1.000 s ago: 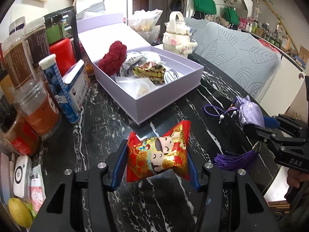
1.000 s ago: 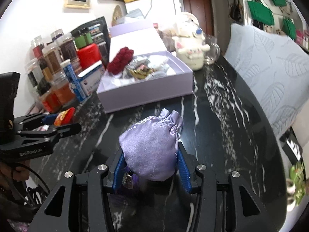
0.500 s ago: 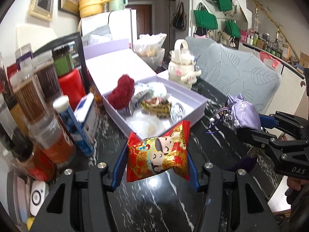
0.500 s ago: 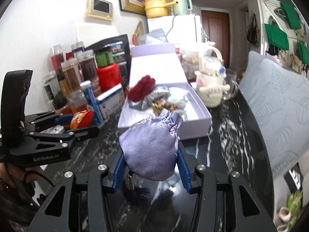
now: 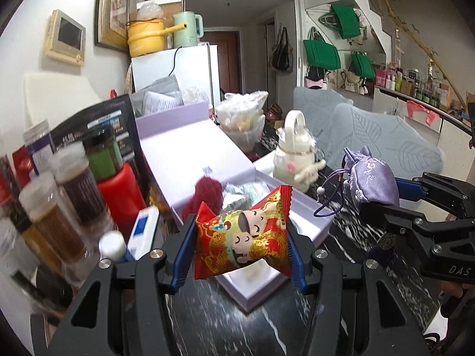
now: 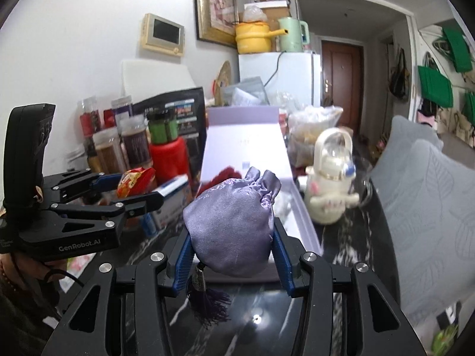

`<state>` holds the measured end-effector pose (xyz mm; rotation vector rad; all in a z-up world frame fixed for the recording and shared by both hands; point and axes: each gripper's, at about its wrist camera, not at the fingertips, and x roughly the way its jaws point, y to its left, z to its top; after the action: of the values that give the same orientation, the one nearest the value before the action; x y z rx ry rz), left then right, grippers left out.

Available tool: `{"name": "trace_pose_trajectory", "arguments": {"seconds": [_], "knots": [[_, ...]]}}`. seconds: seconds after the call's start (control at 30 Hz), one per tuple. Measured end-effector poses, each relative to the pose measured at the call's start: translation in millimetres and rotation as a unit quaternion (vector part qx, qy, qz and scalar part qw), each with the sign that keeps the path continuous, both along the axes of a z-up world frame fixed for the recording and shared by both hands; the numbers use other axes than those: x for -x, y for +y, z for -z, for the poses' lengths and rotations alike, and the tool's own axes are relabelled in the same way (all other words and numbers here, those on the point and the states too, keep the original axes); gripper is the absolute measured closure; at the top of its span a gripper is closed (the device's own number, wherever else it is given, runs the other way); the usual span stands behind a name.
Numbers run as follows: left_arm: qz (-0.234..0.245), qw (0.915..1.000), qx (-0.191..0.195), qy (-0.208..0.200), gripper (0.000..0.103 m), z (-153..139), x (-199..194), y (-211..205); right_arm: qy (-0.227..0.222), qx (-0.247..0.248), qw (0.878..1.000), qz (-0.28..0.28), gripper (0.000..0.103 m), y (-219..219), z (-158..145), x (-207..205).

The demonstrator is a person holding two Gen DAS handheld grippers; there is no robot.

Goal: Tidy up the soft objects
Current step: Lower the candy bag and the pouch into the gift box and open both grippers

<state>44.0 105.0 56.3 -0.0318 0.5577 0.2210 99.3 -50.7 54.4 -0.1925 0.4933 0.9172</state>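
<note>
- The packet [image 5: 242,238] is glossy printed foil, crinkled at its ends.
- The pouch [image 6: 230,222] is smooth satin cloth with a soft sheen and a thread tassel [image 6: 207,305].
- The table [image 5: 207,320] is polished black marble with white veins.
- The box [image 5: 308,225] looks like matt lilac card.
- The kettle [image 6: 331,195] is glossy.

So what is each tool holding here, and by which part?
Left tool: red sweet packet, gripped across its puffy middle. Right tool: lilac drawstring pouch, gripped by its sides, tassel hanging below.
</note>
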Motion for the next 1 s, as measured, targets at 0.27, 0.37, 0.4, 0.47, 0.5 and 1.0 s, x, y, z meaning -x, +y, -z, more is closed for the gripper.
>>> {"name": "trace_pose_trajectory", "arguments": {"seconds": [0.27, 0.37, 0.4, 0.47, 0.5, 1.0], "knots": [[-0.004, 0.9998, -0.017, -0.009, 0.049, -8.6, -36.2, 14.7, -0.03, -0.001, 1.0, 0.005, 0.055, 25.4, -15.2, -38.3], [-0.003, 0.9997, -0.022, -0.009, 0.049, -6.2, -50.3, 19.5, -0.037, -0.002, 0.999, 0.014, 0.055, 33.6, -20.1, -55.7], [-0.004, 0.9997, -0.021, -0.007, 0.049, -3.7, -56.3, 21.0, -0.037, -0.005, 0.999, 0.013, 0.055, 35.9, -21.2, -60.8], [-0.004, 0.9998, -0.018, -0.001, 0.049, 1.5, -64.9, 22.7, -0.039, -0.008, 0.999, 0.016, 0.055, 41.8, -21.5, -71.4], [-0.004, 0.9999, -0.015, 0.003, 0.049, 6.3, -69.8, 23.4, -0.041, -0.008, 0.999, 0.019, 0.055, 44.1, -20.8, -74.7], [-0.011, 0.9959, 0.01, 0.089, 0.049, 83.3, -103.7, 30.9, -0.007, 0.03, 0.999, 0.019, 0.055, 76.0, 58.5, -103.4]]}}
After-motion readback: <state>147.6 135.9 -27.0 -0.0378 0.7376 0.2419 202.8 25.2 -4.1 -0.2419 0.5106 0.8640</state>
